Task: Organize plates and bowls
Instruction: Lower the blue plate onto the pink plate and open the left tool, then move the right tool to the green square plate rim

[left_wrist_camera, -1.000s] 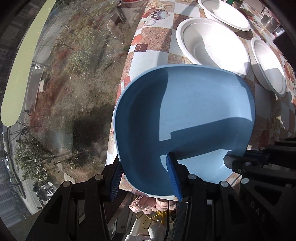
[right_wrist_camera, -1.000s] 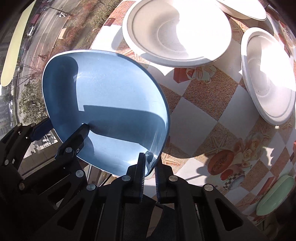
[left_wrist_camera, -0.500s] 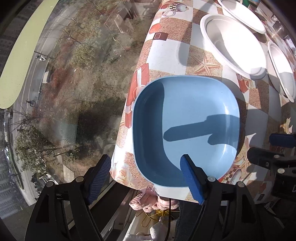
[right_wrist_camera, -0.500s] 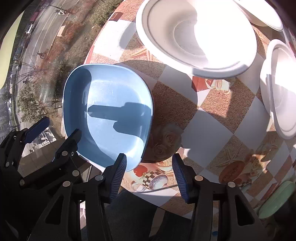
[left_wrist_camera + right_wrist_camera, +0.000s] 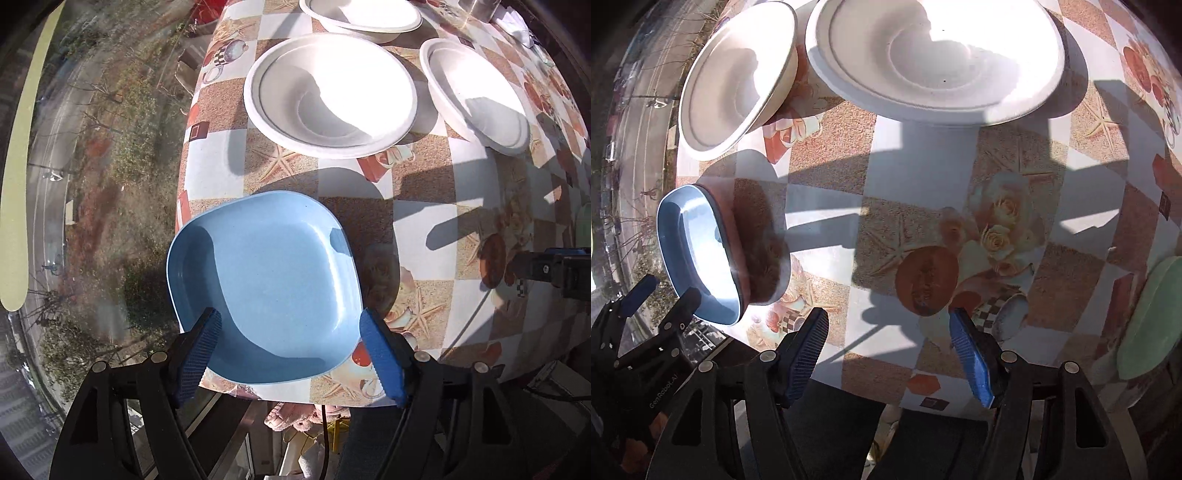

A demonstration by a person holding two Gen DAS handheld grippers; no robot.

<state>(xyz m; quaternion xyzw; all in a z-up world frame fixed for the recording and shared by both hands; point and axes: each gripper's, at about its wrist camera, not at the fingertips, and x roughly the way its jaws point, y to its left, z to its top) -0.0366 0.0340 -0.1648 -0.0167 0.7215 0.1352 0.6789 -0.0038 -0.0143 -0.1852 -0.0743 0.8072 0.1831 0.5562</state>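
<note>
A light blue square plate (image 5: 269,284) rests on the near left corner of the patterned table (image 5: 424,199). My left gripper (image 5: 291,332) is open, with its blue pads either side of the plate's near edge and not gripping it. The plate also shows in the right wrist view (image 5: 698,254), at the far left. My right gripper (image 5: 888,332) is open and empty over the table's near edge. Two white paper bowls (image 5: 330,96) (image 5: 476,92) sit further back, with a third (image 5: 362,14) behind them.
A pale green dish (image 5: 1148,317) lies at the table's right edge. The table's left edge runs along a window with a street far below. The left gripper's body (image 5: 639,332) shows at the lower left of the right wrist view.
Both grippers let go of the blue plate and opened wide. The plate now lies on the table corner. The right gripper has swung to the right, away from the plate.
</note>
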